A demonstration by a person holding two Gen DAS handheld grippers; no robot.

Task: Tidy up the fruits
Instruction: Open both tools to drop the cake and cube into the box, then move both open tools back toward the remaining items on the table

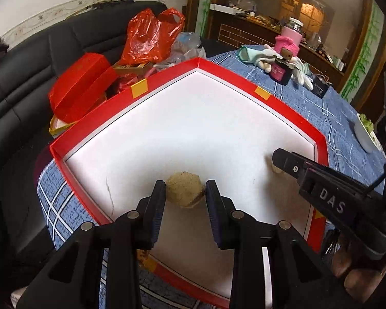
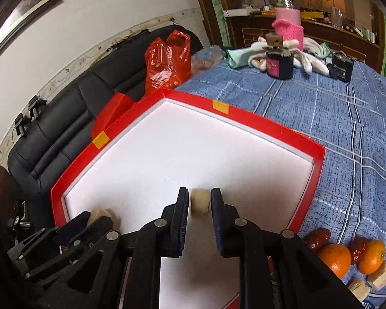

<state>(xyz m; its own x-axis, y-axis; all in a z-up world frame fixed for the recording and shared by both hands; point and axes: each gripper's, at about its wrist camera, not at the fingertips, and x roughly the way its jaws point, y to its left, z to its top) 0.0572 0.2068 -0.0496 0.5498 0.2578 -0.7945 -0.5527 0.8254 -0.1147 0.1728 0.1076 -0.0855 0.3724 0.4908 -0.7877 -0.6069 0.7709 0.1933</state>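
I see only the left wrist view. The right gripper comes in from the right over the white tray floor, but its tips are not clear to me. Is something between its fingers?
Observer: Yes. A small pale fruit piece sits on the tray floor, between the fingers of the right gripper.
Operator: Is more fruit waiting outside the tray?
Observer: Yes. On the blue cloth, right of the red-rimmed tray, lie two oranges, two red dates and some pale cut pieces.
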